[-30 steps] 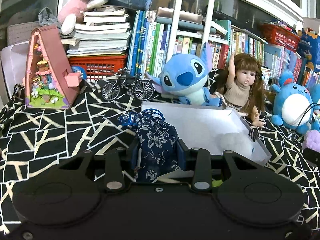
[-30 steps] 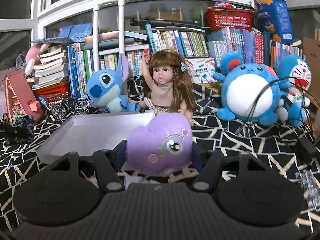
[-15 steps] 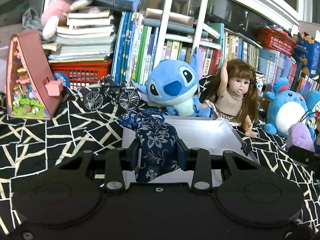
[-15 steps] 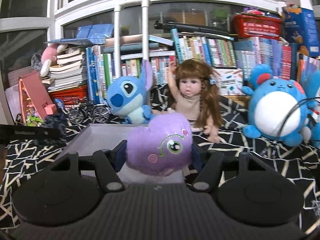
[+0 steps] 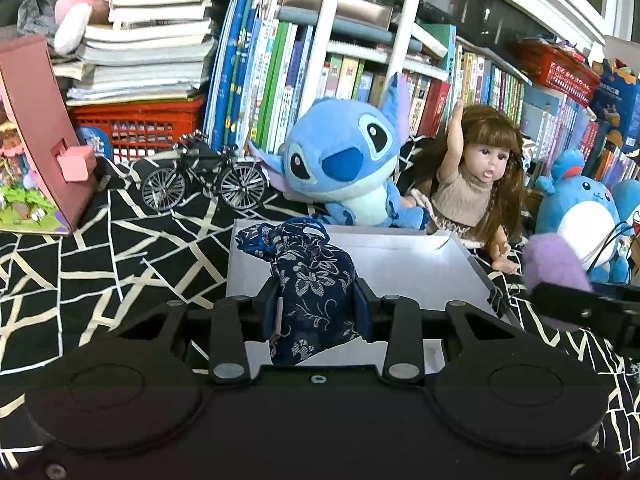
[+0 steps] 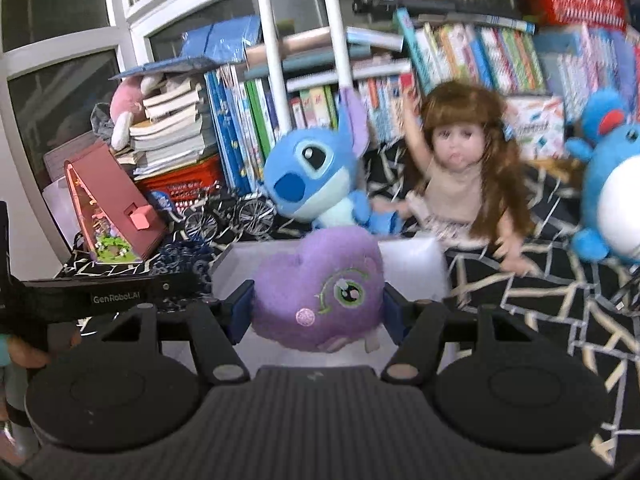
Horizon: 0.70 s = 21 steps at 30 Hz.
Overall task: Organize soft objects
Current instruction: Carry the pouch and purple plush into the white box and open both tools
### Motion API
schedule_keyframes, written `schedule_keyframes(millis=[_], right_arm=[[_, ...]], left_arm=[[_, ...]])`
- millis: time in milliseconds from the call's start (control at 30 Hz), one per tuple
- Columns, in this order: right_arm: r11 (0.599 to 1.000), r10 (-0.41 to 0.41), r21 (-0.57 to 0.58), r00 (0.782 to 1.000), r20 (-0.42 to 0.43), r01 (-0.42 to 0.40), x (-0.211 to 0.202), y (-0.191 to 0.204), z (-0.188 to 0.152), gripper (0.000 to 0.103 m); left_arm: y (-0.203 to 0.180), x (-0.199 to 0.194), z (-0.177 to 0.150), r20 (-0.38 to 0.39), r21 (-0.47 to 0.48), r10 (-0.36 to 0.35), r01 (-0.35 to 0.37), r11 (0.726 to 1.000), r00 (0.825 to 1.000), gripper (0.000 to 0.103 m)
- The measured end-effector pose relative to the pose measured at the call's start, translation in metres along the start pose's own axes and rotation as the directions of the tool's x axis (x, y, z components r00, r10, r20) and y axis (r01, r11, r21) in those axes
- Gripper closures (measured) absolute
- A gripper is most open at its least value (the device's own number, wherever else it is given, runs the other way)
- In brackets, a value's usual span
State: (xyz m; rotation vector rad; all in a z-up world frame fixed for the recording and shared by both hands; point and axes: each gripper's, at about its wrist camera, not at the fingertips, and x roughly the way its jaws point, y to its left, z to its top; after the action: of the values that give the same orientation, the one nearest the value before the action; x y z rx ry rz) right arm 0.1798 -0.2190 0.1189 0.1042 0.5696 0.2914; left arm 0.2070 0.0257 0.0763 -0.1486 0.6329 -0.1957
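Note:
My left gripper [image 5: 316, 306] is shut on a dark blue flowered drawstring pouch [image 5: 310, 280], held above the near left part of a white tray [image 5: 420, 276]. My right gripper [image 6: 318, 312] is shut on a purple heart-shaped plush [image 6: 320, 292] with one green eye, held over the tray [image 6: 412, 268] at its near edge. From the left wrist view that purple plush [image 5: 554, 264] and the right gripper's black body show at the right, beside the tray. The left gripper's black body [image 6: 108, 294] crosses the left of the right wrist view.
Behind the tray sit a blue alien plush [image 5: 348, 168], a long-haired doll [image 5: 472, 188] and a round blue plush [image 5: 580, 216]. A model bicycle [image 5: 204, 178] and a pink toy house [image 5: 36, 140] stand left on the black patterned cloth. Books and red baskets fill the back.
Both grippers have moved toward the tray with their loads. The tray now lies under the pouch, and the purple plush has come in over the tray's near edge.

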Motion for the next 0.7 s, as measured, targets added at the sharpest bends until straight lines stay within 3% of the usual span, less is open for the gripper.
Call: schedule_keyframes(millis=[300,700], right_arm=[[0.995,0.056,0.084,0.994,-0.090,-0.048,0.042,-0.002,-0.009,0.036],[0.989,0.086,0.137,0.982,-0.169,-0.063,0.073,-0.002,-0.021,0.035]], left_arm=[[0.004,0.022,-0.015,-0.065,-0.010,-0.005,0.004,1.000,0.998,0.067],[0.003,0.028,-0.021,-0.055,-0.027,-0.042,0.041,0.999,0.998,0.066]])
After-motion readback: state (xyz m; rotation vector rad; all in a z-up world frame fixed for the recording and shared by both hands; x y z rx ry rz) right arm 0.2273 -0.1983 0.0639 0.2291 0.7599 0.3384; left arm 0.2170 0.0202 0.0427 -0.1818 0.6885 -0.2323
